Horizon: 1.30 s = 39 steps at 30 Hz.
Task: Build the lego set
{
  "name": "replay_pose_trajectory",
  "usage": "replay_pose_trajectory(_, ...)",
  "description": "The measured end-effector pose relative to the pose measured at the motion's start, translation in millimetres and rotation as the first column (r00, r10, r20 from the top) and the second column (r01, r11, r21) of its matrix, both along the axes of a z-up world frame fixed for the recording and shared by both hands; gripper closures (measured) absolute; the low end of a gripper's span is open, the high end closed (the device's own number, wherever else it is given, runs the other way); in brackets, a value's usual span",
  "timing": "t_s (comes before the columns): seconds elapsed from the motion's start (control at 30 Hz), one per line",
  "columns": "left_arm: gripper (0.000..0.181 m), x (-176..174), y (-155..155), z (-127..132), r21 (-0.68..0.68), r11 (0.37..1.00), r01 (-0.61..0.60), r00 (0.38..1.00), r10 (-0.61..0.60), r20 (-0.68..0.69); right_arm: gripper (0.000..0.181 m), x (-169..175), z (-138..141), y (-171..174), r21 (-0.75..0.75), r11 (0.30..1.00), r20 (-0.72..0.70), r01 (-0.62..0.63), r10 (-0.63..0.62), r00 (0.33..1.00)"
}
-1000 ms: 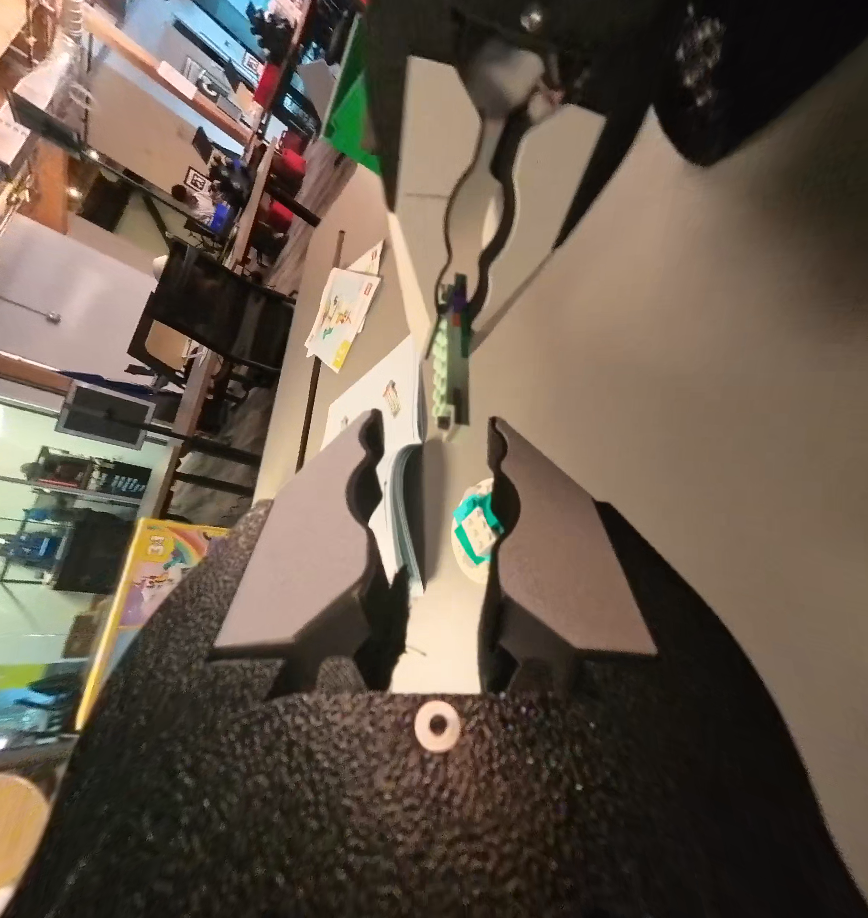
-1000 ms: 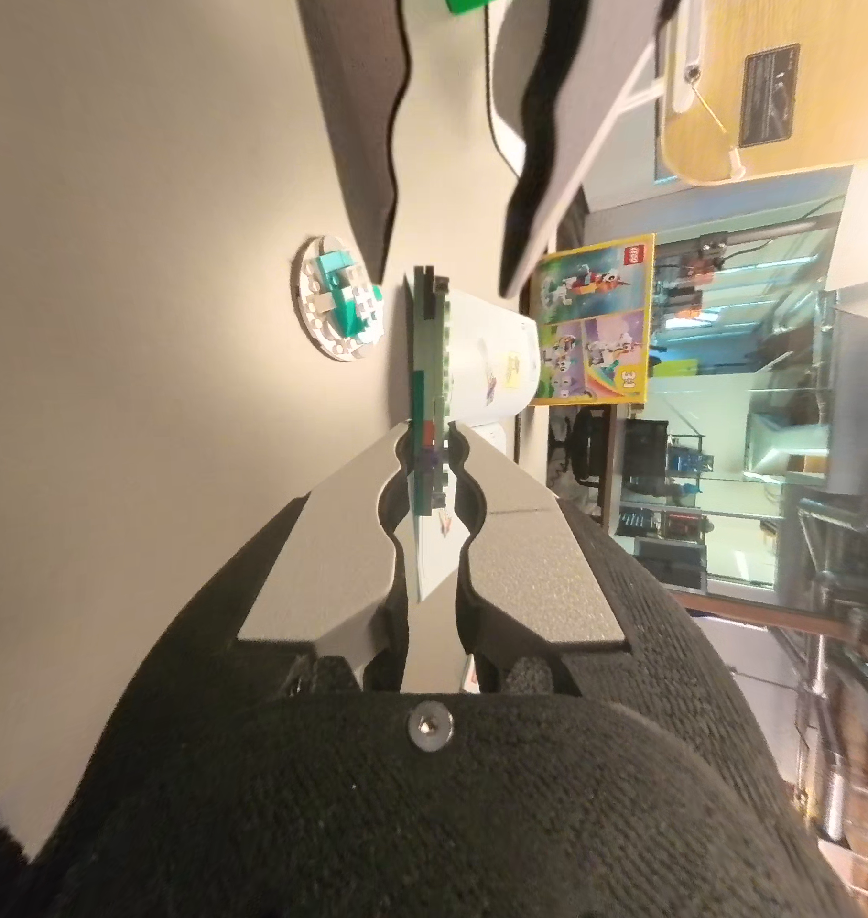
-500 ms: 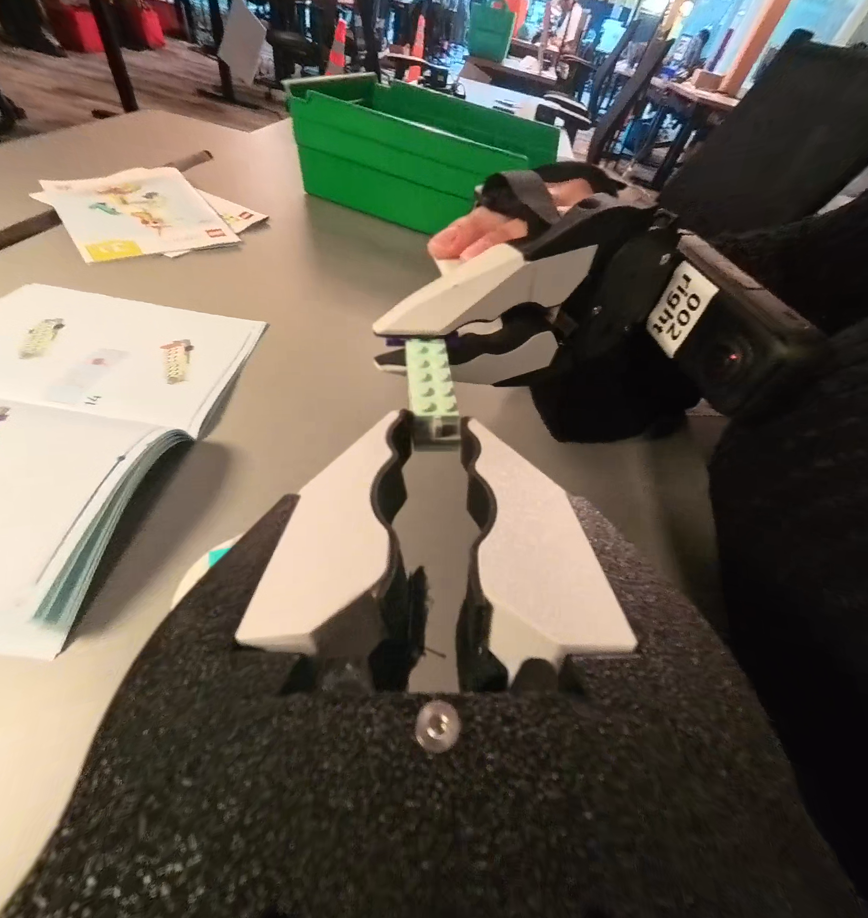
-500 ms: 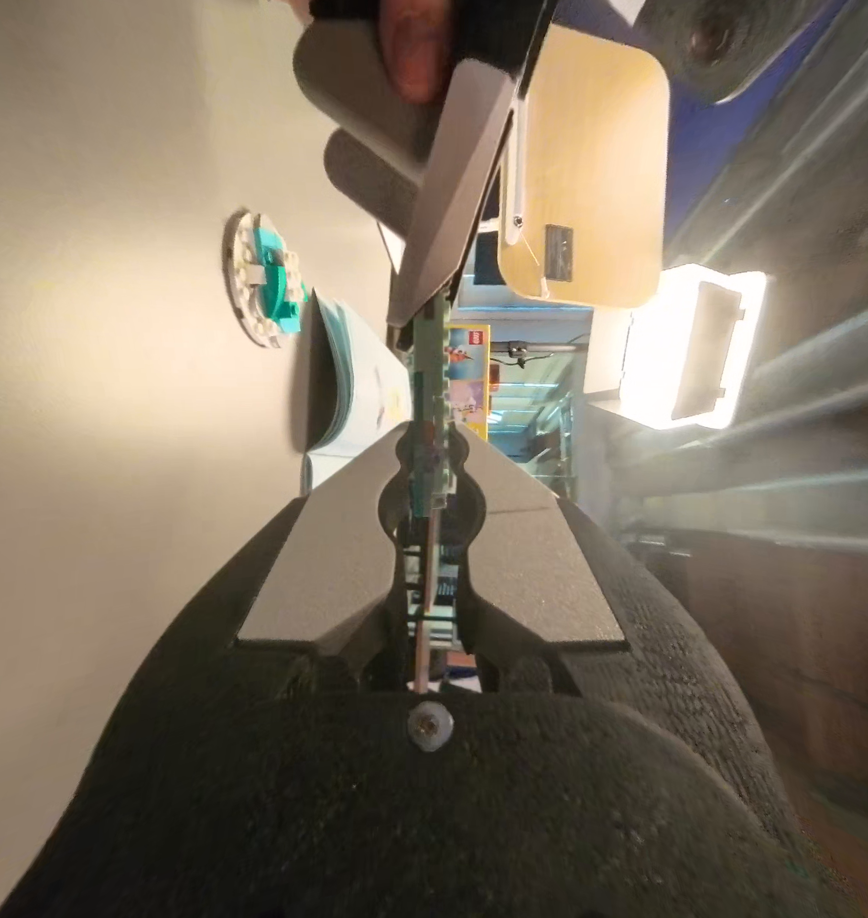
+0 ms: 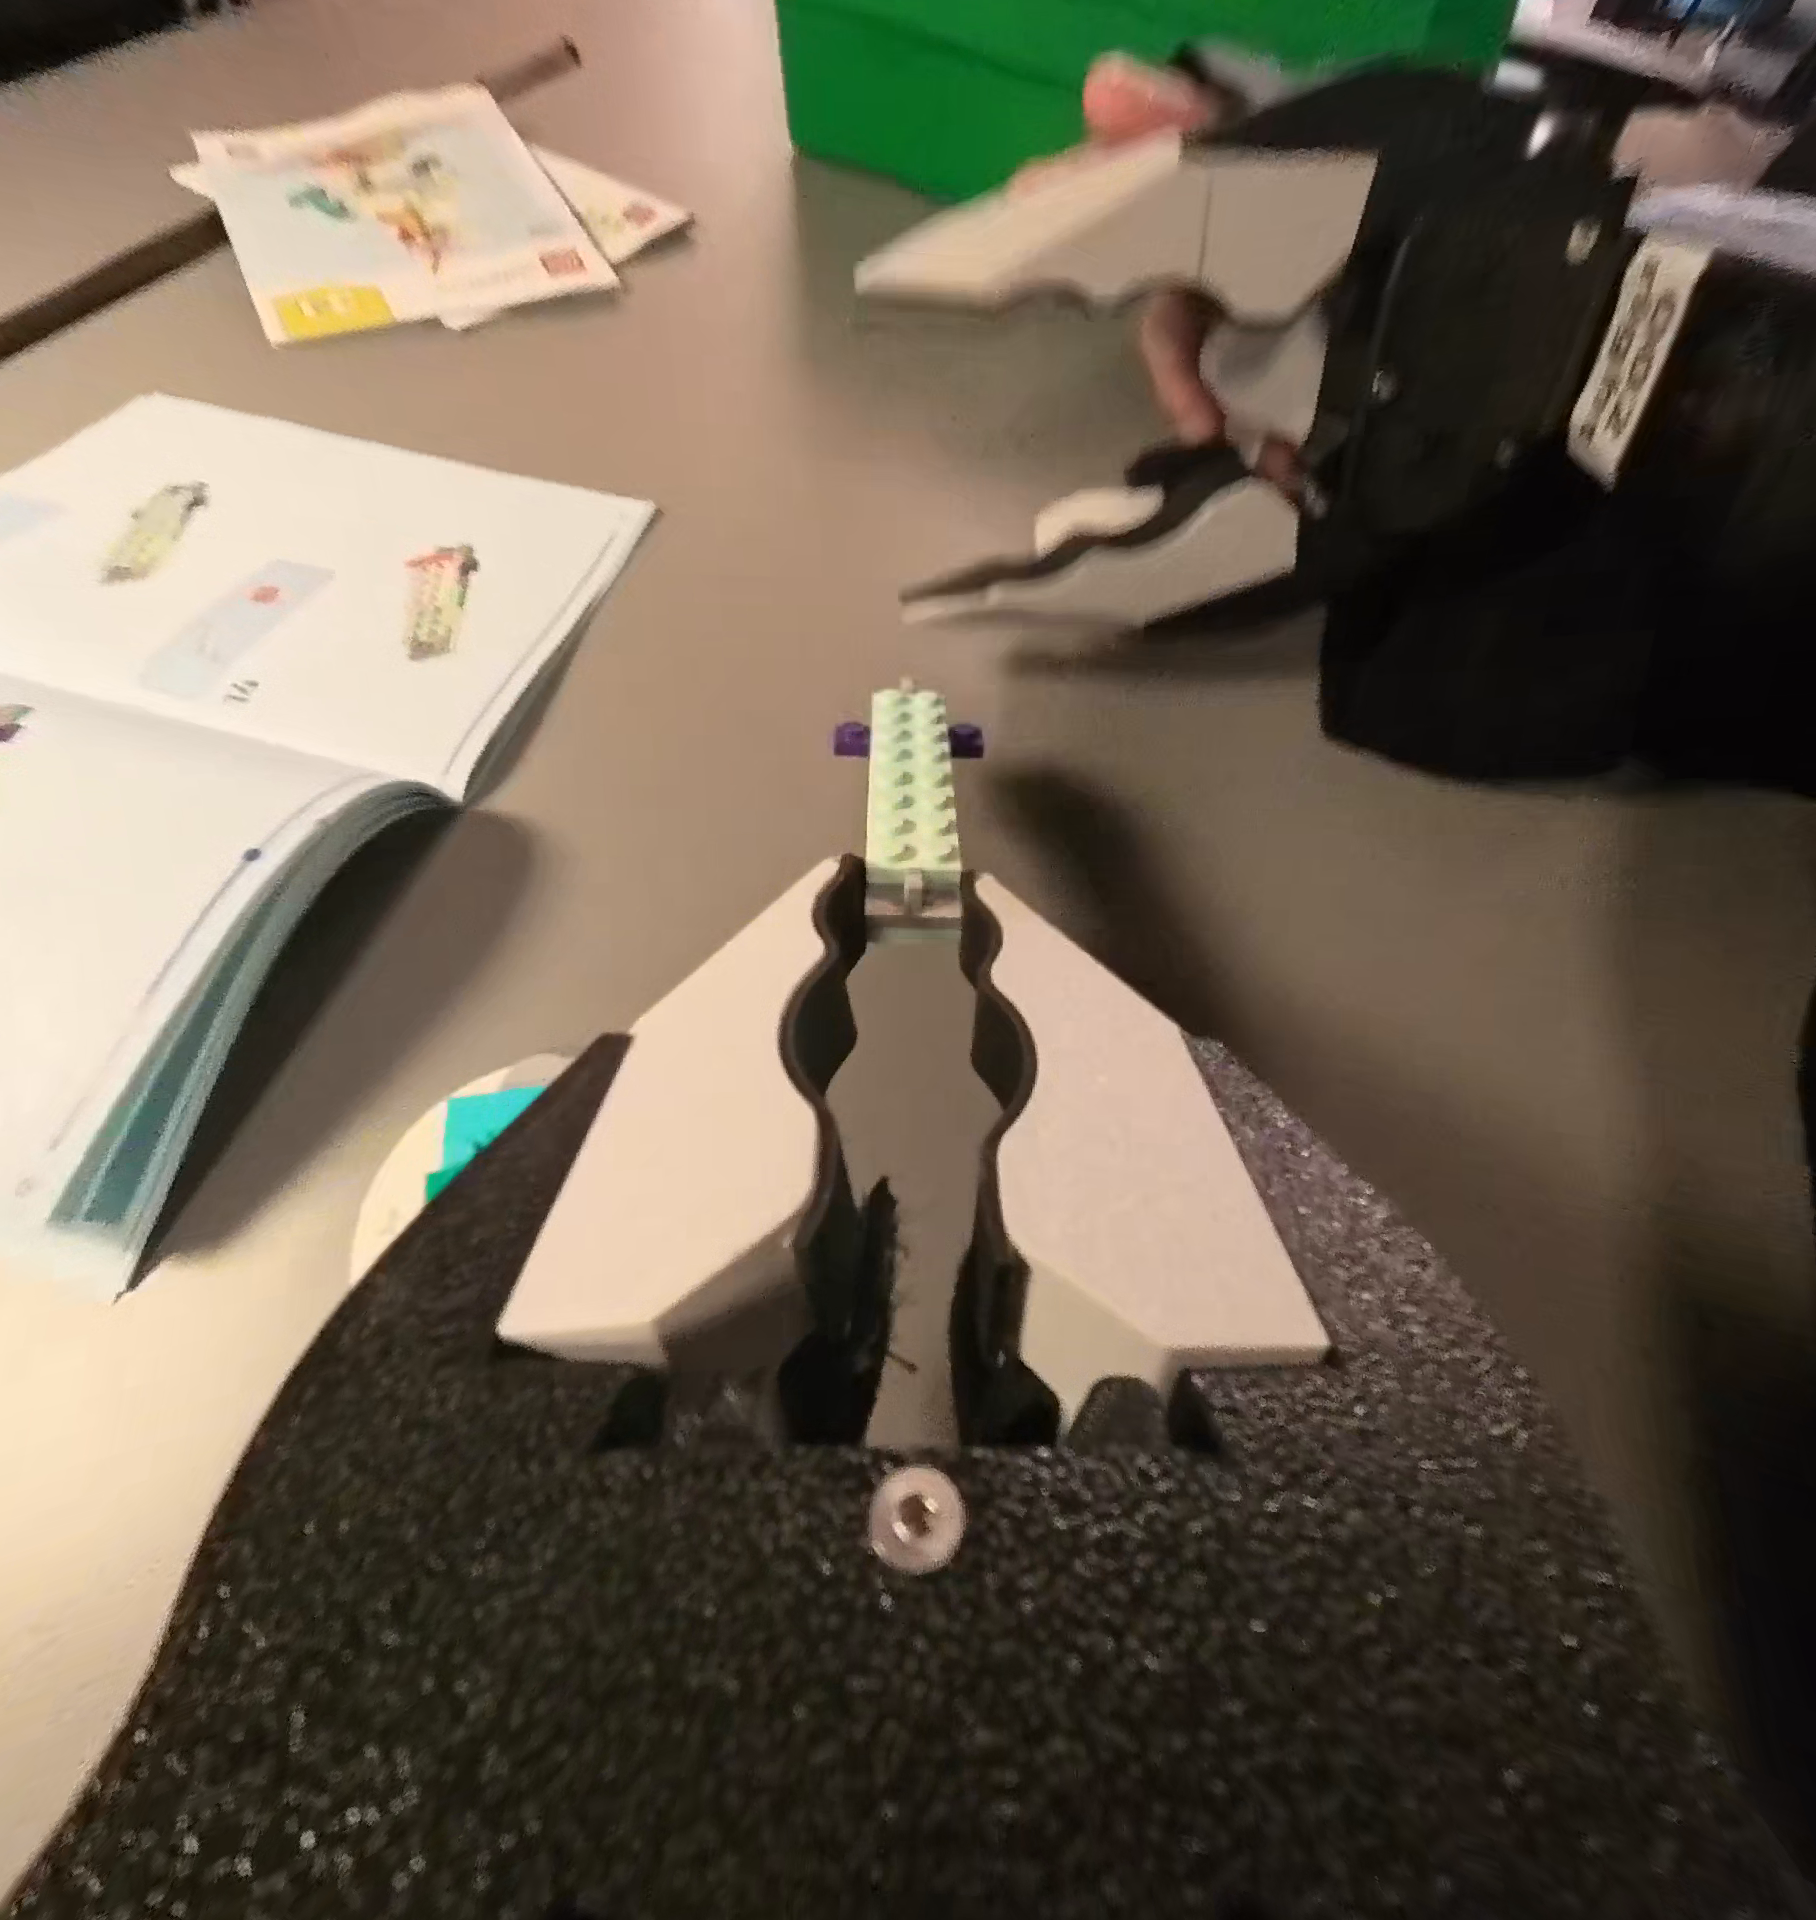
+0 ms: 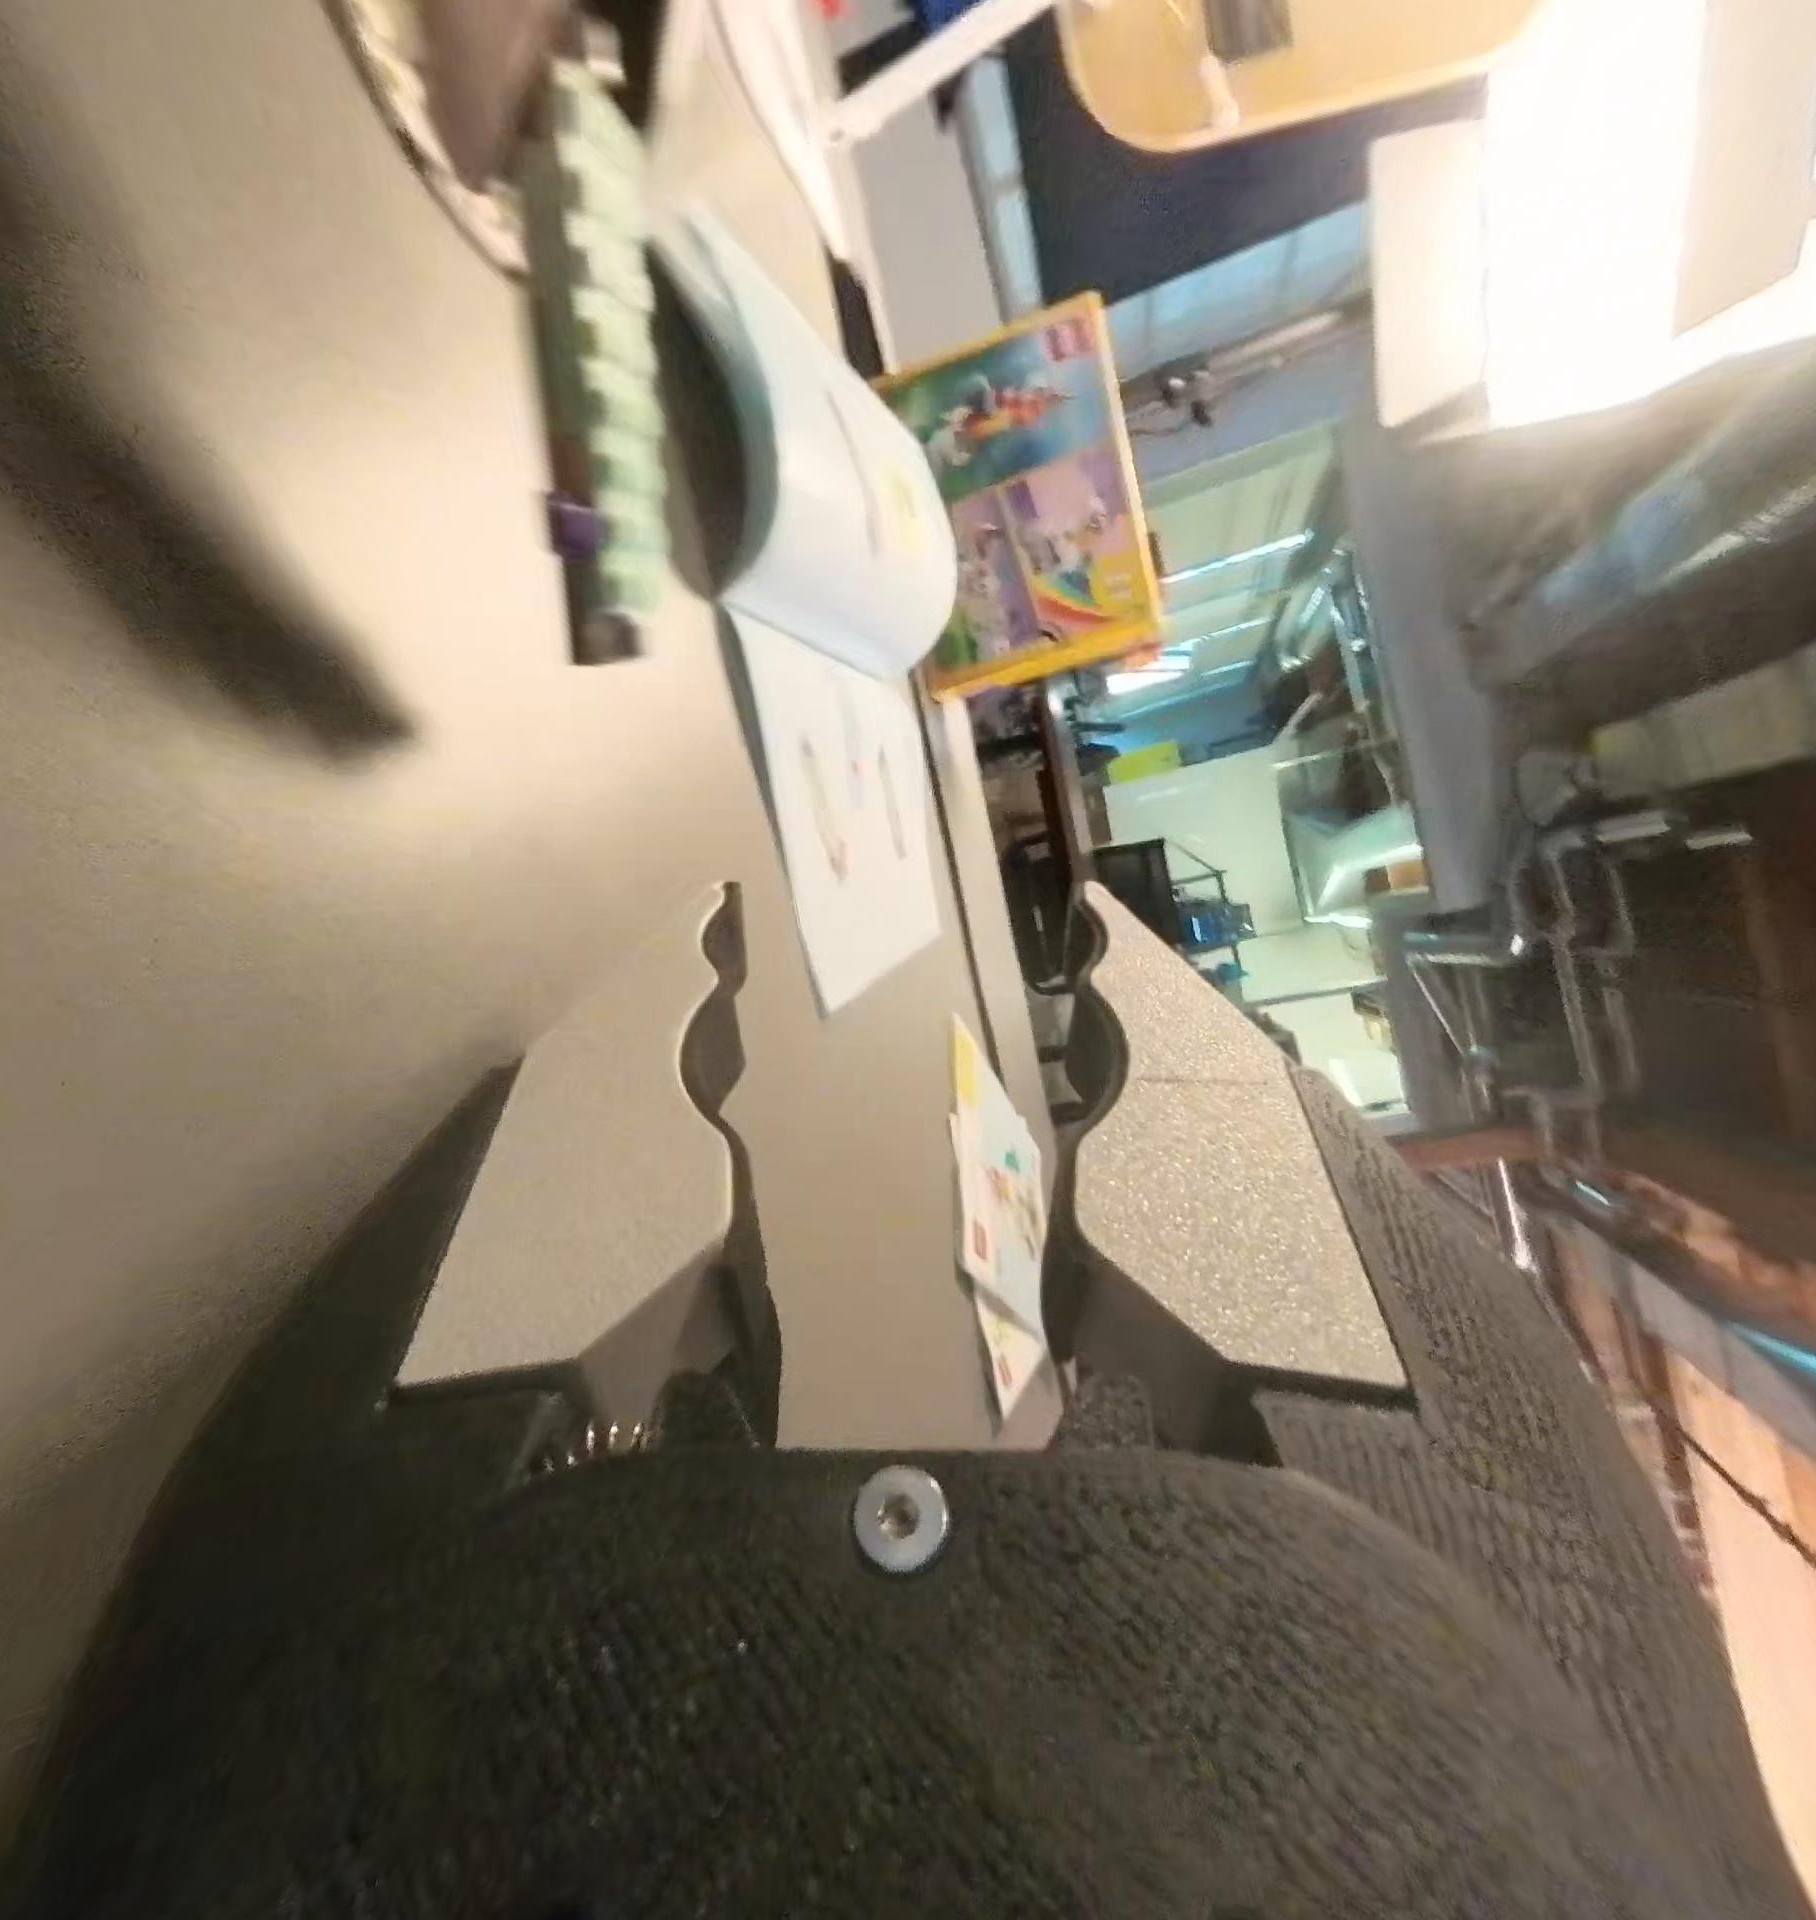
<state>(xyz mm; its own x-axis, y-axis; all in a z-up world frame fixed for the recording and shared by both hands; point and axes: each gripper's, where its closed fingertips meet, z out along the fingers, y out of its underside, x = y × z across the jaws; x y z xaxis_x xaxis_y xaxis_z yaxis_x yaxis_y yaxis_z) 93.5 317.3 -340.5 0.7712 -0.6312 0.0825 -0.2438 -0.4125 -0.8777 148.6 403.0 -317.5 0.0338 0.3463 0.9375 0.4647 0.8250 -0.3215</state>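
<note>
The left gripper [image 5: 914,894] is clamped by its fingertips on the near end of a pale green studded lego plate [image 5: 912,790], which sticks out forward over the grey table [image 5: 1143,1039], clear of the surface as far as the shadow beneath it shows. Small purple pieces [image 5: 850,740] jut from both sides of the plate near its far end. Partly hidden under the left gripper's left side lies a round white lego base with teal pieces [image 5: 447,1132] on the table.

To the left of the gripper an open instruction booklet [image 5: 260,665] lies flat, its pages showing printed building steps. Beyond it, toward the far left edge of the table, several folded leaflets [image 5: 405,218] are stacked loosely; they carry a brand logo.

Farther off to the right, the right gripper [image 5: 904,447] hovers above the table with its jaws wide apart and nothing between them; its own view [image 6: 909,935] shows the same spread. It is near the plate's far end but not touching it. A white tag with printing sits on its black body.

At the far edge stands a green plastic bin [image 5: 987,94]; its contents cannot be seen. In the right wrist view a colourful lego set box [image 6: 1029,499] stands beyond the booklet.
</note>
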Motion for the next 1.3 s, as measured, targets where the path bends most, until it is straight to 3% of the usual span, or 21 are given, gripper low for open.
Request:
replay_pose_trajectory(0.23,0.166,6.7,-6.5,-23.6,-0.088,0.996,0.033,0.99,-0.045,-0.135,0.13,4.7,50.6,31.2,-0.125,0.991,-0.368,-0.055,0.005,0.93)
replay_pose_trajectory(0.37,0.166,8.7,-10.2,-34.4,-0.116,0.992,0.04,0.975,-0.064,-0.213,0.136,-12.1,66.7,54.2,-0.199,0.976,-0.487,-0.09,-0.019,0.873)
replay_pose_trajectory(0.5,0.166,10.5,-10.0,-36.9,-0.148,0.989,0.027,0.98,-0.055,-0.191,0.141,-31.4,79.8,76.6,-0.302,0.939,-0.597,-0.166,-0.05,0.801)
replay_pose_trajectory(0.73,0.165,9.7,-11.0,-37.3,-0.196,0.98,0.019,0.972,-0.064,-0.225,0.142,-54.5,84.9,103.1,-0.343,0.923,-0.647,-0.172,-0.1,0.756)
replay_pose_trajectory(0.9,0.145,4.6,-10.8,-36.3,-0.237,0.971,-0.022,0.969,-0.038,-0.243,0.144,-52.7,83.2,102.4,-0.335,0.927,-0.643,-0.167,-0.095,0.76)
replay_pose_trajectory(1.0,0.142,0.6,-13.7,-18.8,-0.19,0.981,-0.032,0.975,-0.011,-0.223,0.145,-49.1,80.4,103.8,-0.336,0.928,-0.635,-0.161,-0.097,0.767)
replay_pose_trajectory(1.13,0.14,-16.1,-26.7,32.1,-0.022,0.997,-0.077,0.987,0.073,-0.146,0.147,-45.9,77.1,103.3,-0.32,0.937,-0.616,-0.142,-0.092,0.783)
replay_pose_trajectory(1.23,0.14,-46.8,-49.4,68.8,0.124,0.978,-0.168,0.975,0.183,-0.123,0.148,-44.6,75.3,104.7,-0.322,0.939,-0.609,-0.124,-0.105,0.786)
replay_pose_trajectory(1.3,0.155,-60.3,-76.5,87.8,0.13,0.974,-0.184,0.978,0.195,-0.077,0.149,-40.0,75.4,108.4,-0.335,0.937,-0.614,-0.102,-0.135,0.777)
